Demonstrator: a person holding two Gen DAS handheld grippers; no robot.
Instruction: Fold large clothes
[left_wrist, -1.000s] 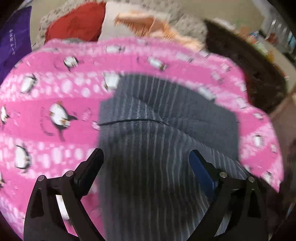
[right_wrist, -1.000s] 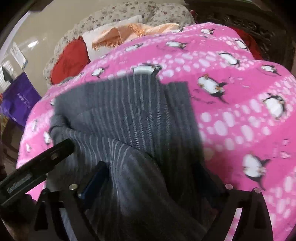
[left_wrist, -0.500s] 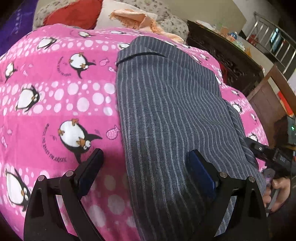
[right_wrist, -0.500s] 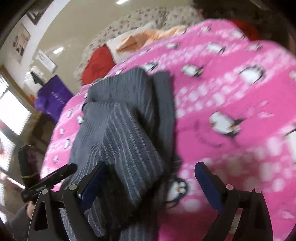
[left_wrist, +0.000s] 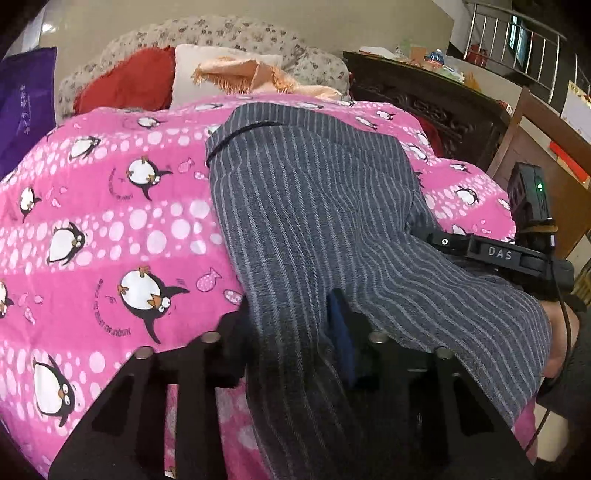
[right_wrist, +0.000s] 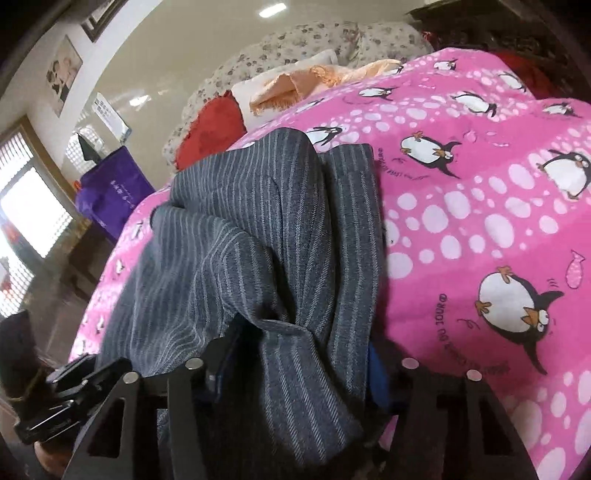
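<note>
Grey pinstriped trousers on pink penguin-print blanket, red cushion

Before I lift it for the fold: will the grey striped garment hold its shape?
Probably not: the grey striped garment bunches into soft creases between the right gripper's fingers. It drapes limply over the left gripper, so free ends will likely sag.

A floral sofa backs against a beige wall. Bright windows glow left; dark carved furniture, perhaps a cabinet, stands right.
</note>
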